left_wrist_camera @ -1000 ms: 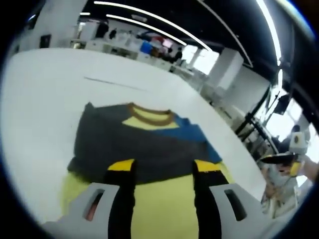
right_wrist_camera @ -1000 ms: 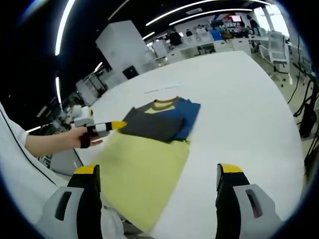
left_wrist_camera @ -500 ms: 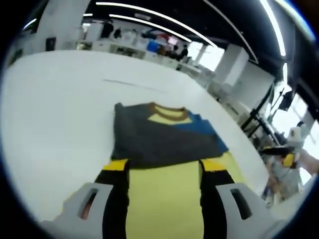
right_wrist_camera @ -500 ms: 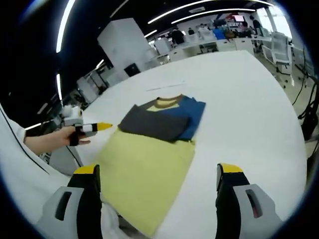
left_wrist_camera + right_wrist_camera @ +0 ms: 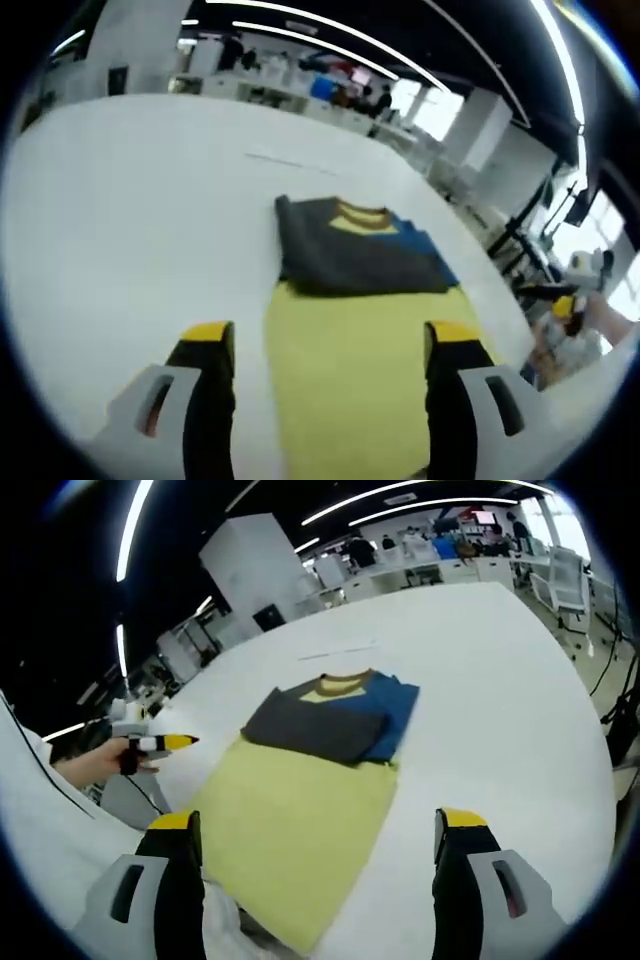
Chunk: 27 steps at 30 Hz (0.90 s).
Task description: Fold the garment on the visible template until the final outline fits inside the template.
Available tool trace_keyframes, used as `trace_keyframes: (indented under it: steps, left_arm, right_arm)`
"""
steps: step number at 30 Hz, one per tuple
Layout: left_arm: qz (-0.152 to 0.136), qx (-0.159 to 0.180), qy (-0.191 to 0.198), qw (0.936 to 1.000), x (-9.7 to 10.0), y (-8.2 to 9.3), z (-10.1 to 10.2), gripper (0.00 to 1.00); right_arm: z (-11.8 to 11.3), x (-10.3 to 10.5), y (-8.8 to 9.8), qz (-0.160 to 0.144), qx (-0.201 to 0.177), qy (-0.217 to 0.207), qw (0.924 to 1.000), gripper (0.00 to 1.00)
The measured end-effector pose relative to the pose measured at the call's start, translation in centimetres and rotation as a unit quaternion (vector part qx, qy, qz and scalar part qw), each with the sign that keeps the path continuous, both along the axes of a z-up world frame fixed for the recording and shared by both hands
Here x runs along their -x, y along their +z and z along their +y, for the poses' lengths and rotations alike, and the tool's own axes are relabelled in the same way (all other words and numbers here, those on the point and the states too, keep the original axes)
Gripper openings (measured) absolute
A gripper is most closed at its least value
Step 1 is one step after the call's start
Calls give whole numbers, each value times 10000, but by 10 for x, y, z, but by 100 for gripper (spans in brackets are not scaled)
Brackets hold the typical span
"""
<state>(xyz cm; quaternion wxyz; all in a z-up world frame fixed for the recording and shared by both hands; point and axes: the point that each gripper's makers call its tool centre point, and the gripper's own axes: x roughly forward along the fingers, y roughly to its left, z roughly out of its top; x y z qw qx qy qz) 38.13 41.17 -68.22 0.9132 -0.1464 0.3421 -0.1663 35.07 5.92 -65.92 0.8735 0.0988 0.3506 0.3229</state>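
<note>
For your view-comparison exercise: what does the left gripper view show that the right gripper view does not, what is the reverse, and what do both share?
Left gripper view alone: the left gripper's own yellow-tipped jaws, standing apart, and the right gripper seen small at the right edge.

Right gripper view alone: the right gripper's own jaws, wide apart, and the left gripper held in a hand off the table's edge.

Both: the white table with the folded garment, its dark, blue and brown-collared top folded onto the yellow body.
</note>
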Motion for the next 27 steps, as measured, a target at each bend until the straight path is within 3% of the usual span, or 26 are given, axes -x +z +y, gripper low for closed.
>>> trace_keyframes:
  steps: [10,14,19,23,27]
  left_arm:
    - [115,65,-264,9996,41,26,12,95]
    - [105,14,-539,9985,54,40,12,99]
    - [149,-413,-1108,9929,67,47,12,99]
    - [75,-474,-1443,9884,72,55,10,99]
    - [25,-522,-1628,9853,76,61,12,99]
  right_arm:
    - [-15,13,6,-28,68,-123,9999,96]
    - [-20,16,9,-52,65,-168,9998,96]
    - [-21,24,10,-86,130,-82,9998,97]
    - [-18,27,20,-284,-11,-7,9996,98]
    - [-17,35,23,-407,204,267,9986,99]
